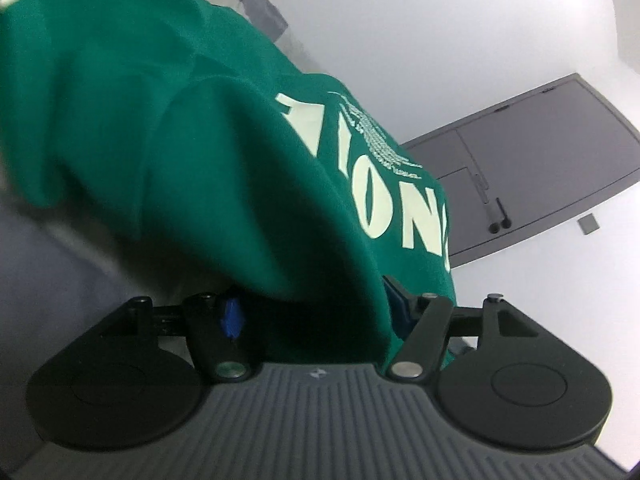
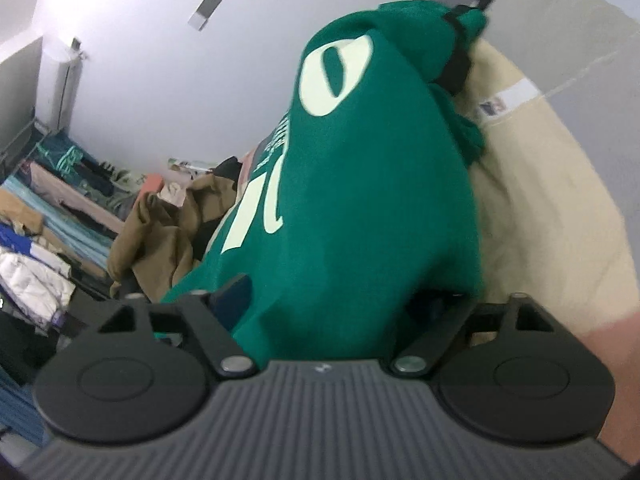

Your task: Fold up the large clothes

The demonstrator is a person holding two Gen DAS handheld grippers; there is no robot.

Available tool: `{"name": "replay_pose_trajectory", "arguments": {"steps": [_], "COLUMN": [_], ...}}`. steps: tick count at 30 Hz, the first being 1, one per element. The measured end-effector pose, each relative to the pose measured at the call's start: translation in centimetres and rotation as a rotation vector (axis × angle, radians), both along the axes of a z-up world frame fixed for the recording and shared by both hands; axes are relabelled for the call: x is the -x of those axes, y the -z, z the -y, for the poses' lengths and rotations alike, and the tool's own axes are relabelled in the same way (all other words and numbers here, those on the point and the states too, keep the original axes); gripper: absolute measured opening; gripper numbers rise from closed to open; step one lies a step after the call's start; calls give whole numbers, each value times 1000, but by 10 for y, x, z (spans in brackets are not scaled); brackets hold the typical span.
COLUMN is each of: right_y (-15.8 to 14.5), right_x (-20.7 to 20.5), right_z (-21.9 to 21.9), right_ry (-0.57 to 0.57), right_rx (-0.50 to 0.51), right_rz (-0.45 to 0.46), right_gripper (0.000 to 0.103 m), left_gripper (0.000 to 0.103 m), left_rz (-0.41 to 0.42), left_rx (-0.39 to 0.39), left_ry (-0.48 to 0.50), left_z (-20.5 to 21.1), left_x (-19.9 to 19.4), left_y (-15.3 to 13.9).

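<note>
One large green sweatshirt with pale block lettering [image 1: 200, 160] [image 2: 360, 200] filling mid-frame in both wrist views, stretching up-frame straight ahead, lower bunch lying equally close between the spread, seemingly unpinching jaws of left gripper [image 1: 316, 308] and right gripper [image 2: 344, 296].

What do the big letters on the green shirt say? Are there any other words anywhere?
"ION": big cream letters on the green sweatshirt, left wrist view; the word is cut off by folds at both ends.
"O": one big cream letter on the same sweatshirt, right wrist view; the letters below it are folded and unreadable.
Small cream print beside the big letters: too small to read.
Small tag on the cream cloth: too blurred to read.
</note>
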State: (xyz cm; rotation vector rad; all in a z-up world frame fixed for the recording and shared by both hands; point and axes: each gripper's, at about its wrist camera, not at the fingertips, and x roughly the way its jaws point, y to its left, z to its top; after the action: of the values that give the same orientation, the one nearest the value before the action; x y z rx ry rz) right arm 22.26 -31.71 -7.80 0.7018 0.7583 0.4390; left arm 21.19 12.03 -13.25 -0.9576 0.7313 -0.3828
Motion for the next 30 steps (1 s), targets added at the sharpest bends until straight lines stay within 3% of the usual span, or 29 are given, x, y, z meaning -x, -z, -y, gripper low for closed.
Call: {"name": "replay_pose_trajectory", "arguments": {"steps": [2,4,6,9,11,15,19,30], "right_y": [-1,-4,-9,-22,-35,-78,-134,-342], "right_x": [-7,-8,-4,8,22,65,95,145], "right_z": [-11,-20,-25,-23,-20,-19,-25,-28], "right_ry": [-33,-58,-75,-80,-79,-100,-113,-137], "right_rx": [47,115,146,158,156,211,251,286], "right_rz": [36,80,121,194,257,436,571,869], "right_gripper": [49,21,17,15,14,14,13,13], "left_gripper": [51,29,21,16,15,15,14,14], "left_rz": [25,53,106,207,266,414,536,829], "left_rx": [0,-12,-35,-47,-43,-120,-81,-169], "left_ry": [14,24,9,-13,-24,-45,-85,-120], "left_z": [2,5,5,-2,-9,-13,-17,-15], "left_x": [-5,-5,10,35,52,92,121,188], "left_y": [0,-3,-12,-35,-50,-94,-150,-351]}}
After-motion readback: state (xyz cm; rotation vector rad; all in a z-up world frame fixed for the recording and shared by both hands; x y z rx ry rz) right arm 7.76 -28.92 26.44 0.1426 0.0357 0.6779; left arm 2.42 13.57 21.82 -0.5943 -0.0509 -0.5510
